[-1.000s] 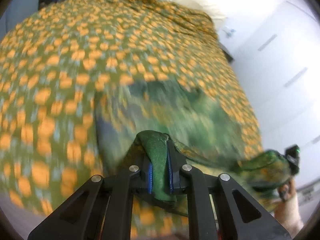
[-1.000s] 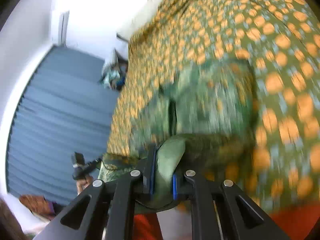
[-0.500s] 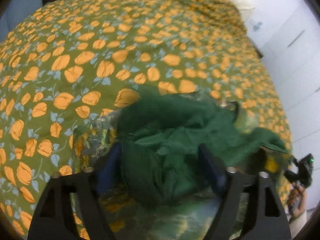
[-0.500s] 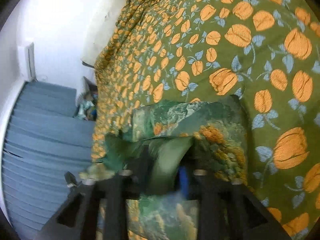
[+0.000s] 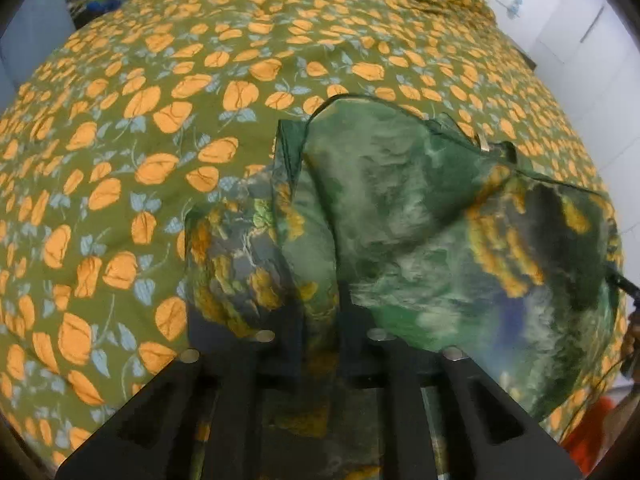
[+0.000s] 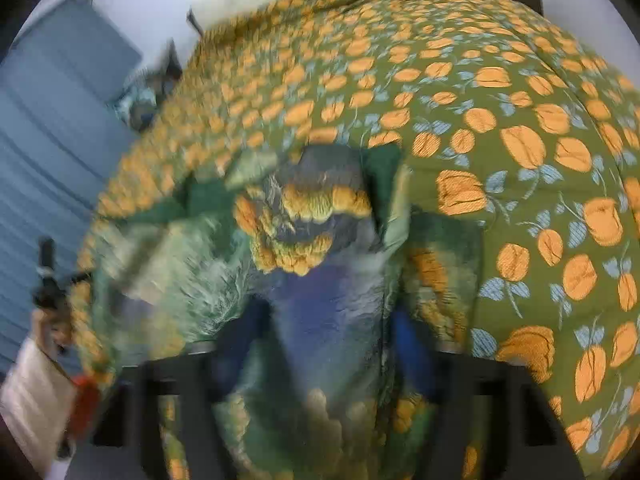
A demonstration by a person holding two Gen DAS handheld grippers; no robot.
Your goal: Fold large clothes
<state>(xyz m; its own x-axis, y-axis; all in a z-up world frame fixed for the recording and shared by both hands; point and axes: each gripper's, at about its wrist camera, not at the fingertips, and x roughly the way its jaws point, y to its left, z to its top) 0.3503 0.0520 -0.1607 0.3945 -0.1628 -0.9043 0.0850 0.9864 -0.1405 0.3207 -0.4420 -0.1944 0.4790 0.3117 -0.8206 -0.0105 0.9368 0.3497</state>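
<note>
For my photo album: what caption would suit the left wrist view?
Left gripper shut on a green, yellow-patterned printed garment lying on an olive bedspread with orange flowers.

Ahead of and left of the left gripper's fingers (image 5: 352,320), the bed (image 5: 160,128) lies open. The bunched garment (image 5: 400,208) crowds both pairs of fingers and spreads rightward.
</note>
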